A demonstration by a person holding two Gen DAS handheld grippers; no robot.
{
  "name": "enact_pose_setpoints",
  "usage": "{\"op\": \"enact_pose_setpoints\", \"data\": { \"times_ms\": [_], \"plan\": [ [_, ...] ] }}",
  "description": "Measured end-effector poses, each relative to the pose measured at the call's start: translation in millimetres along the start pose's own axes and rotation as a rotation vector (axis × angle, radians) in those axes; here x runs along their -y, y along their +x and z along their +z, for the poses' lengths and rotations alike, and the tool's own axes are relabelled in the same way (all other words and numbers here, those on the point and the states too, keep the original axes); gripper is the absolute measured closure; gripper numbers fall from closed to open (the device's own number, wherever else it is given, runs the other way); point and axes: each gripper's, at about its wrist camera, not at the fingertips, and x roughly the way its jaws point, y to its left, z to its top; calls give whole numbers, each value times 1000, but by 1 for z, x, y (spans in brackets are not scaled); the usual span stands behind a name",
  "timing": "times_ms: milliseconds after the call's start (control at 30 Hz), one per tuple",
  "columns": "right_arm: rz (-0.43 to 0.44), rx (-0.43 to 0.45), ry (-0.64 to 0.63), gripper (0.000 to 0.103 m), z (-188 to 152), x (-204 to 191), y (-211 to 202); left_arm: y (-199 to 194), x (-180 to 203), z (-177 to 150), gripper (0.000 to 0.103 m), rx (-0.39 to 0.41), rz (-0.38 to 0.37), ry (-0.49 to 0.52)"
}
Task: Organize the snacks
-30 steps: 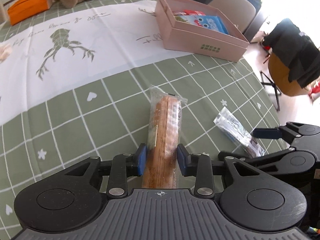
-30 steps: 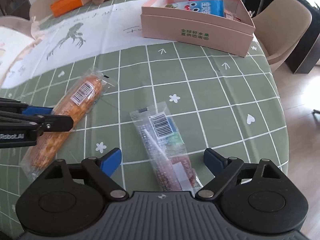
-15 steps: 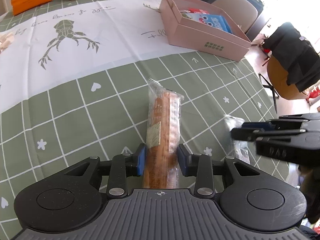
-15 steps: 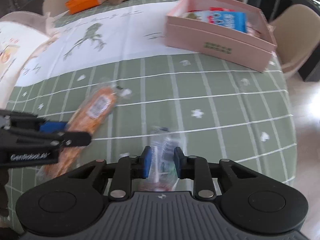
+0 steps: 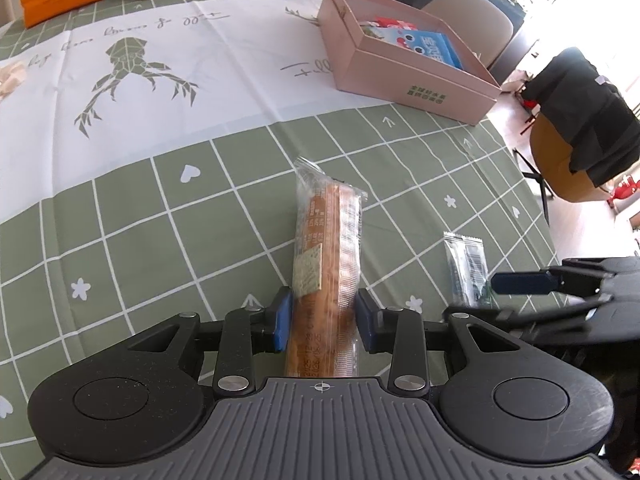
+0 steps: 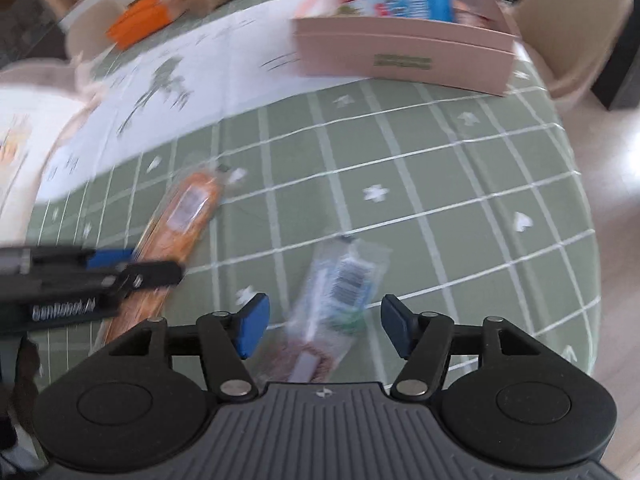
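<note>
Lying lengthwise between the spread, just-reopening jaws of the right gripper point(image 6: 320, 330) at lower centre, the clear packet point(image 6: 340, 296) is pointing toward the pink box point(image 6: 404, 56) at upper right, while the left gripper point(image 5: 322, 320) is pinching the biscuit pack point(image 5: 326, 264).

we see the left gripper point(image 5: 323, 322) and the right gripper point(image 6: 323, 330) built alike: matte black linkage arms with silver screw heads, blue pads at the fingertips, round black housings on either side, a ribbed grey base with a small crosshair mark, and white lettering along one side.
</note>
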Motion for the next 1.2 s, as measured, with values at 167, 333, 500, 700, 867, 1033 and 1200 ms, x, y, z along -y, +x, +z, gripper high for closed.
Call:
{"op": "enact_pose_setpoints", "data": {
  "times_ms": [167,333,500,700,867,1033,1200],
  "plan": [
    [-100,7,-138,27,-12,-21,6,0,0,0,65,1,1,3],
    [-126,14,-103,24,-13,-2,3,0,0,-1,65,1,1,4],
    [-108,50,-41,30,-6,4,5,0,0,-1,65,1,3,5],
    [-81,68,-67,63,5,-10,5,-1,2,-1,65,2,9,10],
    [-73,73,-49,64,4,-7,-2,-1,1,-1,64,3,4,4],
    [-74,106,-12,64,5,4,-15,0,3,0,64,-8,12,19],
    [-81,143,16,64,6,15,-29,0,2,1,65,-14,-1,43]
  ]
}}
